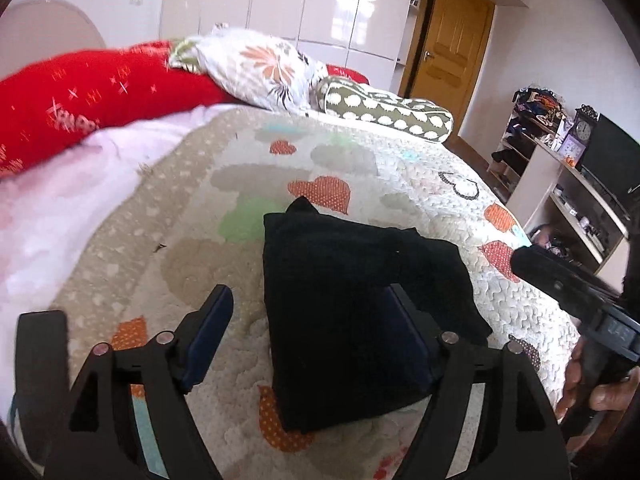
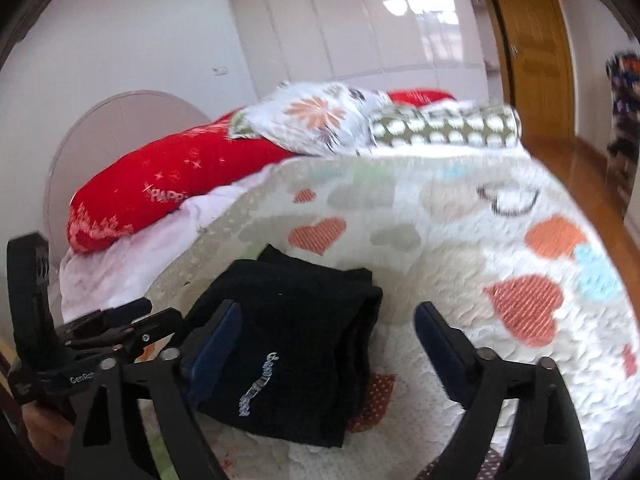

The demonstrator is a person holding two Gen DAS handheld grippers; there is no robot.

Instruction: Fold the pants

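A bed fills both views, covered by a cream quilted bedspread (image 1: 420,184) patterned with orange, grey and green hearts. Along its left edge a pale pink sheet (image 1: 60,208) shows from under the quilt. At the head of the bed, from left to right, lie a long red pillow (image 1: 92,92) with white stars and lettering, a white floral pillow (image 1: 260,66), and an olive bolster (image 1: 384,112) with white spots. Behind them stands a rounded pale headboard (image 2: 120,136) against a white wall, then a run of glossy white wardrobe doors (image 1: 304,4), then a wooden door (image 1: 456,40). At the far right of the left wrist view a shelf unit (image 1: 560,176) carries clutter, a small clock (image 1: 583,130) and a dark screen (image 1: 612,160).

The black pants (image 1: 340,300) lie folded into a compact stack on the bedspread near its near edge, with pale lettering (image 2: 258,380) on the top layer.

The left gripper (image 1: 308,332) hovers over the stack's left part with its jaws spread apart, touching nothing. The right gripper (image 2: 328,344) stands just beside it, jaws wide apart over the stack's right edge, gripping nothing. A hand (image 1: 592,384) wraps the right gripper's handle.
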